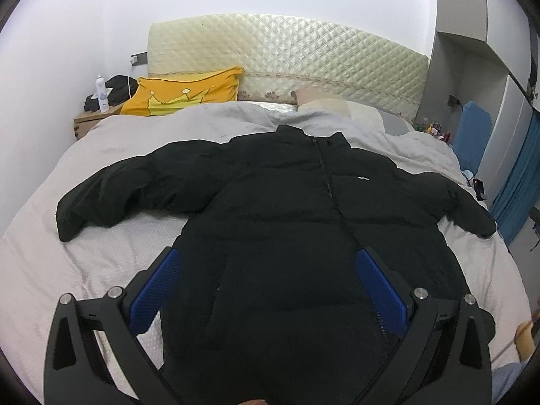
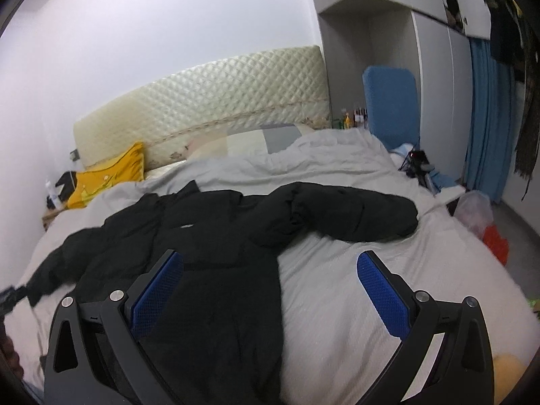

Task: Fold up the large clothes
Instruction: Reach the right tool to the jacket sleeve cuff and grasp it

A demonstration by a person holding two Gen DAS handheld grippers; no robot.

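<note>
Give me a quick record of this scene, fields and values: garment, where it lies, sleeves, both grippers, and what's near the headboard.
garment: black puffer jacket, zipped, front up
surface: bed with grey duvet
sleeves: both spread outward
left hand-held gripper: open, over the jacket's lower body
right hand-held gripper: open, over the jacket's right edge
near headboard: yellow pillow

A home bedroom: a bed with quilted headboard, yellow pillow, bedside table and wardrobe.
</note>
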